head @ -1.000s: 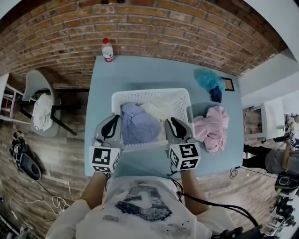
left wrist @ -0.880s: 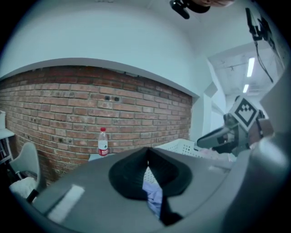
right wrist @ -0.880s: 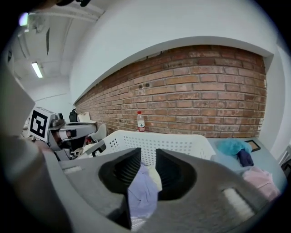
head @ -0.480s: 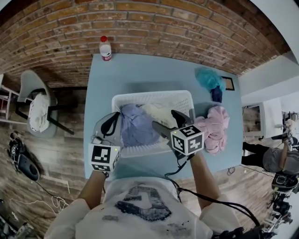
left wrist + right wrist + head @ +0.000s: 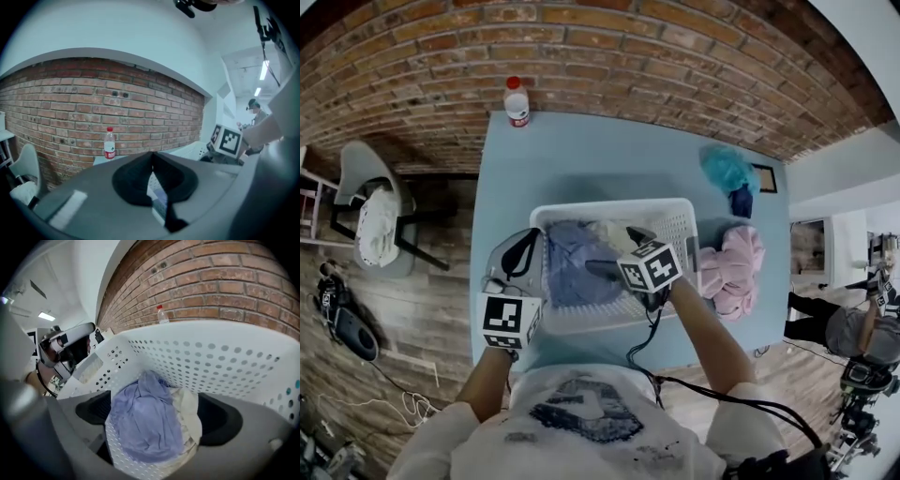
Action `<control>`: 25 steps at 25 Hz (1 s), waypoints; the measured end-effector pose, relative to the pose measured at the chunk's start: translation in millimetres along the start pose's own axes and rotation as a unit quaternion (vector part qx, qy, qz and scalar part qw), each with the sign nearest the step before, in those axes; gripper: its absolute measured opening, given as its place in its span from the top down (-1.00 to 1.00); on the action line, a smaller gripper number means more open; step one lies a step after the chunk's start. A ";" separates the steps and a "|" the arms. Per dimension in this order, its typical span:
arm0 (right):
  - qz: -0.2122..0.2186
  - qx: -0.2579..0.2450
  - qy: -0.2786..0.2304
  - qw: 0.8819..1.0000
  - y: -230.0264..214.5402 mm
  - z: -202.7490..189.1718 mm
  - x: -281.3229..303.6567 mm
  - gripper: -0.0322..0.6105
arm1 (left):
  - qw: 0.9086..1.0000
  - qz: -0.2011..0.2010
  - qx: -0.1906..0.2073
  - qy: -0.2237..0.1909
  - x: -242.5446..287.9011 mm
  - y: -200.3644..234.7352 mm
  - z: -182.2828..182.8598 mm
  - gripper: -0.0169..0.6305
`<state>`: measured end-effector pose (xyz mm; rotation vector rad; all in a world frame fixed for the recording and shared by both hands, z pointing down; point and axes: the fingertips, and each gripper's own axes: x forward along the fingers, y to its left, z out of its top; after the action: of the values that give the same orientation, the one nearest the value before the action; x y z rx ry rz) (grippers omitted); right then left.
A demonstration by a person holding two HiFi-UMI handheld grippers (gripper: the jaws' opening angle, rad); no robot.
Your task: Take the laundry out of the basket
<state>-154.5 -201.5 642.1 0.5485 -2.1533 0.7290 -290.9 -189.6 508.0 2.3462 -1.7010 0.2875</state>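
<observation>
Your right gripper is over the white basket and tips down into it. Its jaws have just been opening, and they stand very wide. In the right gripper view, the purple cloth shows in the gap between the jaws of the right gripper. The pads are not squeezing it. A cream cloth lies right next to the purple one, at its 3 o'clock side in that view.

In the head view, the basket sits in the middle of the blue table. The purple cloth fills the 9 o'clock half of the basket. The cream cloth peeks out at 12 o'clock of it, by the far wall.

Your left gripper waits just outside the basket, at the basket's 9 o'clock side. In the left gripper view, the black tips of the left gripper meet, so the jaws are closed. Nothing is held in them.

Some pink clothes lie in a heap on the table at 3 o'clock of the basket, just beside it. A teal cloth lies at 1 o'clock of the basket, a bit farther off.

A bottle with a red cap stands at the table's far edge, at 11 o'clock of the basket, next to the brick wall. A chair stands on the floor, well off at 9 o'clock of the table.
</observation>
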 end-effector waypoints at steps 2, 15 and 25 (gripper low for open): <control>0.006 -0.014 0.028 0.999 -6.2 -6.0 14.7 -0.89 | 1.000 -0.003 -0.001 0.003 3.8 2.3 -0.7 0.97; 0.035 -0.033 0.127 0.991 -34.0 -35.7 67.1 -0.89 | 0.999 0.001 -0.015 0.036 18.5 25.6 -21.6 0.97; 0.095 -0.046 0.150 0.983 15.4 -55.7 89.2 -0.89 | 0.998 0.008 -0.033 0.044 17.2 30.3 -32.6 0.97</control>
<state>-187.2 -166.2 736.8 0.1717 -1.9603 0.7568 -315.2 -204.7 546.2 2.2393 -1.6640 0.3279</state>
